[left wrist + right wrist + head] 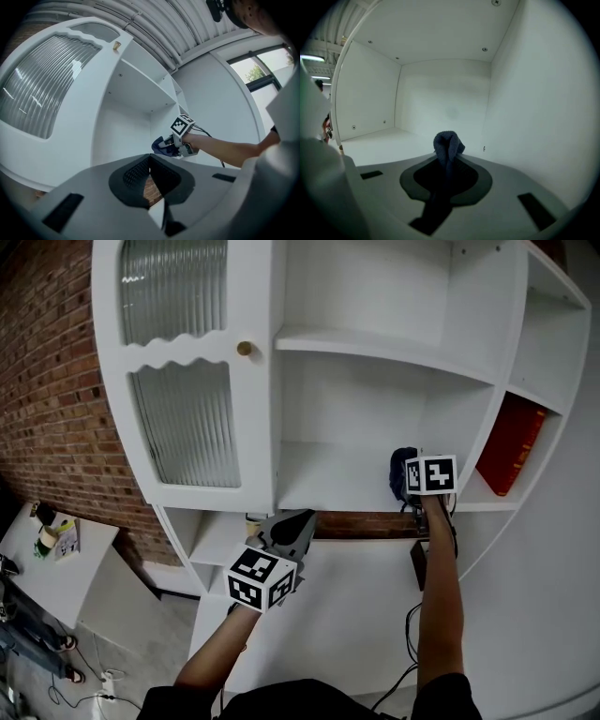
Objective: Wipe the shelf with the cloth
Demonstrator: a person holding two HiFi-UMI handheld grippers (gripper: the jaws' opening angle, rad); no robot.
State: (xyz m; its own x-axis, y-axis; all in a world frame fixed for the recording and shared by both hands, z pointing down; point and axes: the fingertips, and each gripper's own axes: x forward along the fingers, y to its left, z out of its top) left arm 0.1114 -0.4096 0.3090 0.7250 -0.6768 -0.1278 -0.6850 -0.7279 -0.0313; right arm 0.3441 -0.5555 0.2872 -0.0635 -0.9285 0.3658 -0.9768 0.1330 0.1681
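A red brick wall (56,409) and a small white table (80,582) were seen at far left, beside a white shelving unit (111,352) whose ribbed-glass door (187,427), fitted with a round brass knob (245,349), was closed.

Below that door, the left gripper (286,531) was held in front of the unit's lower compartment, well apart from the work. Its jaws were closed tip to tip, with nothing between them (only a sliver of brick was visible through the slit beneath the tips in the left gripper view).

To its right, the open middle compartment was entered by the right gripper (405,479) at the end of an outstretched bare forearm. A dark blue cloth (398,465) was clamped between its closed jaws, bunched into a fold that stood up past the fingertips (448,143). The cloth was held over the right end of the white shelf board (328,479), near the compartment's right side wall and clear of the back wall. Whether the cloth was pressed onto the board could not be told.

Farthest right, a red flat object (511,448) was leaning in the neighbouring side compartment.
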